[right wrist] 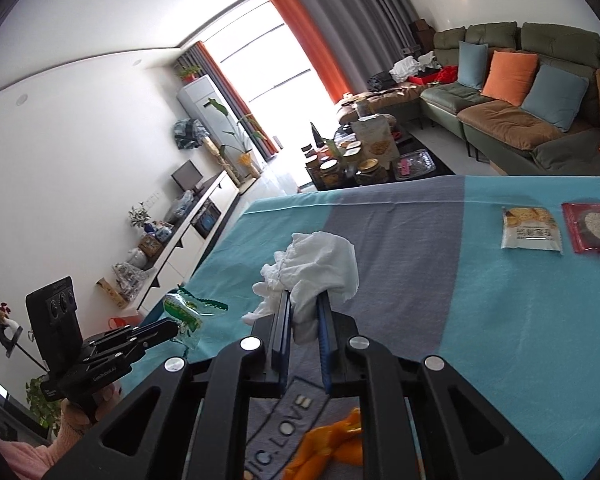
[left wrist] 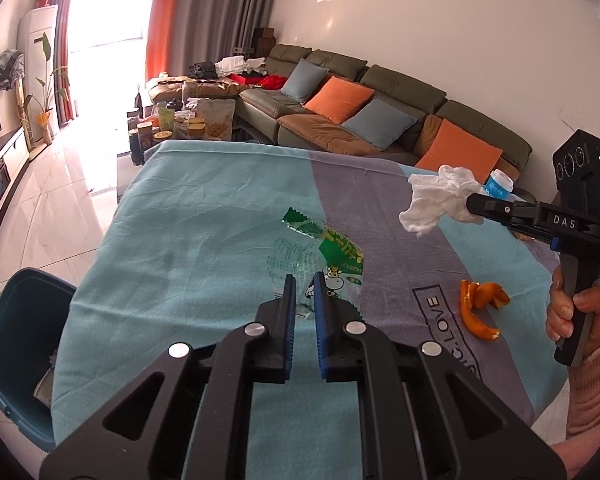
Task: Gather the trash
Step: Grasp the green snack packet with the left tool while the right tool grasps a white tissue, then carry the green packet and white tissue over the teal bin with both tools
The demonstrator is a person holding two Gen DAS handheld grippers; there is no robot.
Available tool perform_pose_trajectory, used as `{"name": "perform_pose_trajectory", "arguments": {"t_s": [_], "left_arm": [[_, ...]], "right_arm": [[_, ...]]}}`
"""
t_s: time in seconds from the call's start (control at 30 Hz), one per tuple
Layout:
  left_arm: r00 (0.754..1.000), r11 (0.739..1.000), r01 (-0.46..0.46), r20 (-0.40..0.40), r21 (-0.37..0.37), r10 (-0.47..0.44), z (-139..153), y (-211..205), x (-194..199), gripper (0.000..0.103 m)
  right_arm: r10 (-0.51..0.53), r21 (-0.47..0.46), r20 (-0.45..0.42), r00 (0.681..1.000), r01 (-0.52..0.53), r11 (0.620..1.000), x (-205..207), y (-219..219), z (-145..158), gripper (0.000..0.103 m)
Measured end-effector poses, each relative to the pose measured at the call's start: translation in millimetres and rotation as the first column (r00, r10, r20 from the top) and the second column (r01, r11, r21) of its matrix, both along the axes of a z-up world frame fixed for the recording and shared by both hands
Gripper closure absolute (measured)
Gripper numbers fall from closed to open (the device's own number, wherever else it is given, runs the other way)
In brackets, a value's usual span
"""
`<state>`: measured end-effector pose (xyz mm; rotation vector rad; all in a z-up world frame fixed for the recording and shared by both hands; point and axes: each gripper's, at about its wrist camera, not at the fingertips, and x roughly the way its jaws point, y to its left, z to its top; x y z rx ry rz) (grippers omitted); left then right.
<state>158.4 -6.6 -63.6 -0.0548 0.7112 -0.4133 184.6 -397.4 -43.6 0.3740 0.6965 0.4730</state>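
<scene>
A clear and green plastic wrapper [left wrist: 320, 256] sits pinched in my left gripper [left wrist: 303, 280], just above the teal and grey tablecloth [left wrist: 188, 240]. My right gripper [left wrist: 470, 202] comes in from the right, shut on a crumpled white tissue [left wrist: 436, 200] held off the cloth. In the right wrist view the tissue [right wrist: 320, 260] bulges out of the right gripper [right wrist: 304, 296], and the left gripper [right wrist: 172, 330] holds the wrapper [right wrist: 184, 312] at the table's left edge. Orange peel [left wrist: 480, 304] lies on the cloth near the "LOVE" print, also low in the right wrist view [right wrist: 328, 448].
A dark blue bin [left wrist: 20, 320] stands beside the table's left edge. Two snack packets [right wrist: 530, 228] [right wrist: 592, 228] lie on the far right of the cloth. A blue-labelled tub [left wrist: 500, 186] stands behind the tissue. A low table with jars [left wrist: 172, 124] and a sofa [left wrist: 340, 120] lie beyond.
</scene>
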Motion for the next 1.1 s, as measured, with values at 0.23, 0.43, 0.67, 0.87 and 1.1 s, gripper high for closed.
{"name": "perform_pose_trajectory", "arguments": {"t_s": [0.23,0.43,0.67,0.87,1.1], "left_arm": [[0.998,0.998,-0.057,0.033,0.002,0.057,11,24,-30,0.094],[0.994,0.994,-0.104,0.042,0.024,0.103,17,45,-52,0.094],[0.987,0.988,-0.154,0.038,0.019,0.153,21,69,-69,0.094],[0.980,0.981,-0.195,0.041,0.014,0.194,25,92,-79,0.094],[0.972,0.973,-0.231,0.055,0.021,0.230,30,106,-86,0.094]], "right_arm": [[0.054,0.020,0.008,0.998,-0.055,0.998,1,21,0,0.092],[0.109,0.020,0.015,0.994,-0.110,0.994,0,41,-1,0.092],[0.175,0.024,0.008,0.985,-0.175,0.984,2,64,-4,0.092],[0.223,0.025,0.009,0.975,-0.223,0.975,2,85,-3,0.092],[0.268,0.027,0.010,0.963,-0.269,0.963,0,109,-3,0.092]]}}
